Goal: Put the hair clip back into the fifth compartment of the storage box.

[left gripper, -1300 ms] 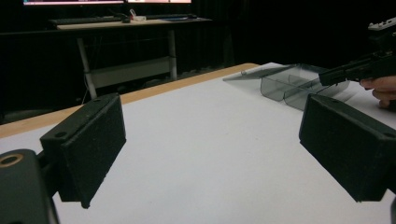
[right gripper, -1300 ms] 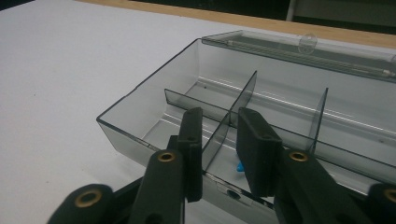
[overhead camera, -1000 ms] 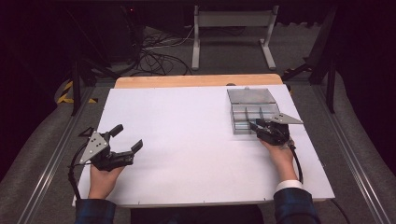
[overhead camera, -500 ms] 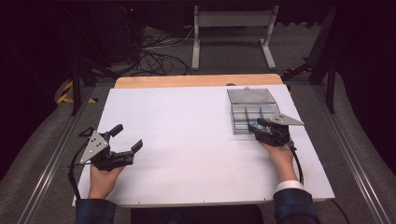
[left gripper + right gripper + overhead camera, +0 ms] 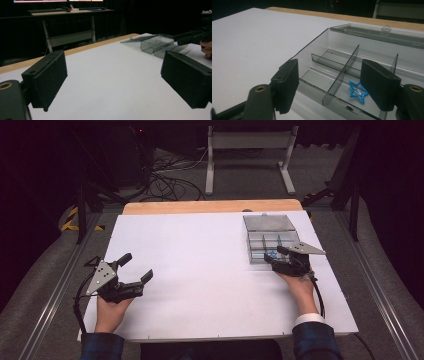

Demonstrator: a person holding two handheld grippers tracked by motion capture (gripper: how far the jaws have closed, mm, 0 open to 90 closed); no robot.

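- White board [image 5: 210, 270] covers the table in the high view. Clear box [image 5: 270, 240] sits at its far right, lid tipped open behind it. Right gripper [image 5: 275, 257] is at the box's near edge, with a speck of blue just inside the near wall. Left gripper [image 5: 136, 268] is held at the near left of the board, well apart from the box, jaws spread, nothing between them.
- Left gripper view: both black pads [image 5: 50, 77] stand wide over bare board. Box [image 5: 160, 45] lies far off at right, with the right gripper [image 5: 192, 37] at it.
- Right gripper view: jaws have just been opening and now stand apart, released. Box's near wall and a divider [image 5: 343, 72] lie between the pads, touching neither. Blue star [image 5: 358, 91] lies flat on the floor of the near compartment right of the divider, just beside the right pad [image 5: 379, 85], free of both pads.
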